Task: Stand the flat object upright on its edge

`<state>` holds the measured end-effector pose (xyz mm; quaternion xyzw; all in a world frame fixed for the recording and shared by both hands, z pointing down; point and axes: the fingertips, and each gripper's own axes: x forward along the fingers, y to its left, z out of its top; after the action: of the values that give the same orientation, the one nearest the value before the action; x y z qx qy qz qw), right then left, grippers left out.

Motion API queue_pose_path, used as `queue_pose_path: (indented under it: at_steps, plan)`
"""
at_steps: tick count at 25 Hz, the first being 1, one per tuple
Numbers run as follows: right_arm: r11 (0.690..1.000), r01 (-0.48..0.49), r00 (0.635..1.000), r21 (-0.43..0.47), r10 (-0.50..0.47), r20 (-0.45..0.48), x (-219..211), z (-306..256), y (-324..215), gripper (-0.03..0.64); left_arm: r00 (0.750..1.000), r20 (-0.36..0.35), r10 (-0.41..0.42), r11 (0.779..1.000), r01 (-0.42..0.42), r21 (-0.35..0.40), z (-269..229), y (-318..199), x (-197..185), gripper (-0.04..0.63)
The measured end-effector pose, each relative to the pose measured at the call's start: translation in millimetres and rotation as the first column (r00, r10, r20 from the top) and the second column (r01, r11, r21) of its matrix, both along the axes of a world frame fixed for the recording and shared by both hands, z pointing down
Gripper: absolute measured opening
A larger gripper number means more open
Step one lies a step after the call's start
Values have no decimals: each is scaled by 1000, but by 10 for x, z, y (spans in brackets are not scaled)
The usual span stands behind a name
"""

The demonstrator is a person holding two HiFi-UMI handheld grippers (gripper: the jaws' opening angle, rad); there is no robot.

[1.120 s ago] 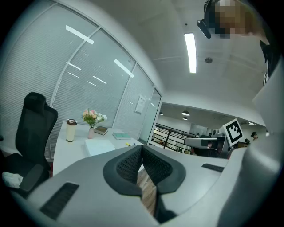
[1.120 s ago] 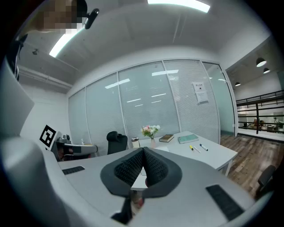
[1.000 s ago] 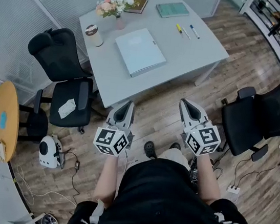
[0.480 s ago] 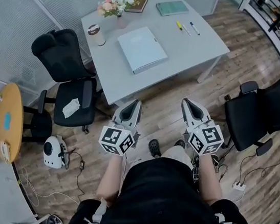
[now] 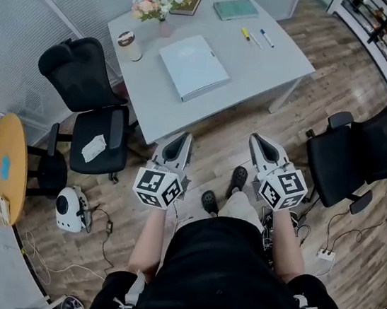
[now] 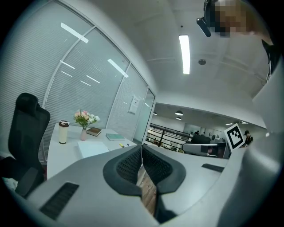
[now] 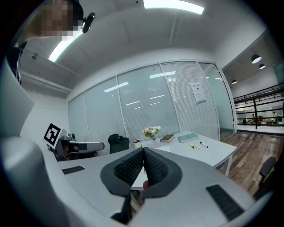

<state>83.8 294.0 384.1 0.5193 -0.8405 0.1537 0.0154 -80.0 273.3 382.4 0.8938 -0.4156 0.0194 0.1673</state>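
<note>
A pale blue flat binder [image 5: 193,67] lies flat in the middle of the grey table [image 5: 263,67]; it also shows as a pale slab [image 6: 93,148] in the left gripper view. My left gripper [image 5: 182,141] is held above the floor, short of the table's near edge, jaws shut with nothing between them. My right gripper [image 5: 259,143] hangs beside it to the right, also shut and empty. Both point toward the table. In the gripper views the black pads [image 6: 133,165] [image 7: 133,168] meet at the tips.
On the table stand a flower vase [image 5: 163,17], a cup [image 5: 129,46], a brown book [image 5: 189,3], a teal book [image 5: 236,9] and two markers [image 5: 256,37]. Black office chairs sit at left [image 5: 89,110] and right [image 5: 372,154]. A round wooden table [image 5: 4,166] is far left.
The head view shifted slightly as the person stepped; one shoe now shows further forward. Both grippers stayed shut and kept their place before the table.
</note>
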Motion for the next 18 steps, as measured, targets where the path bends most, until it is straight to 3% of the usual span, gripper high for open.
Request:
queue_pose_path:
  at_steps: [5, 18]
  plan:
    - [1000, -28, 1000, 4, 28, 3, 62, 8, -261, 18, 1000, 14, -8, 1000, 8, -10, 34, -220, 15, 23]
    - [998, 53, 998, 17, -53, 16, 275, -81, -1507, 18, 997, 31, -77, 997, 77, -24, -1, -1296, 265, 23]
